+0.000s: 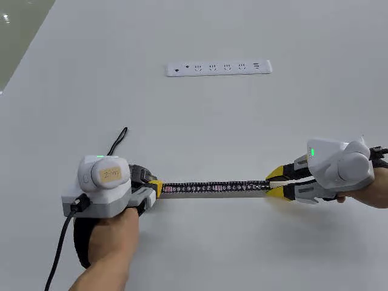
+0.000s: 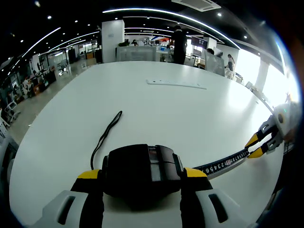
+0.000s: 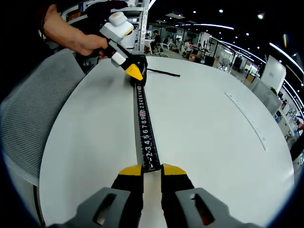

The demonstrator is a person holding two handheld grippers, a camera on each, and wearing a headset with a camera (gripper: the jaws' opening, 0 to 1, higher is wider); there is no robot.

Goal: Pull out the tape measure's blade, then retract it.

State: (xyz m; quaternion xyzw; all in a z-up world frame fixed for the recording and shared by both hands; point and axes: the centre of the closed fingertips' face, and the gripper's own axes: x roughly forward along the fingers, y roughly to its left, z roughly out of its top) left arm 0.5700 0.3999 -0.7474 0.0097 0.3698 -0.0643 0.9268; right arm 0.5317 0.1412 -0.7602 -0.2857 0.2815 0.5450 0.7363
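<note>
The tape measure (image 2: 137, 171) and white-numbered blade (image 3: 144, 123) are black, the fingers (image 3: 130, 172) yellow

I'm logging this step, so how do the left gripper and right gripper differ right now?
The left gripper grips the black tape measure case; the right gripper pinches the blade at its tip. The left gripper's fingers sit wide apart around the case; the right gripper's nearly meet. Both have yellow-tipped fingers.
</note>
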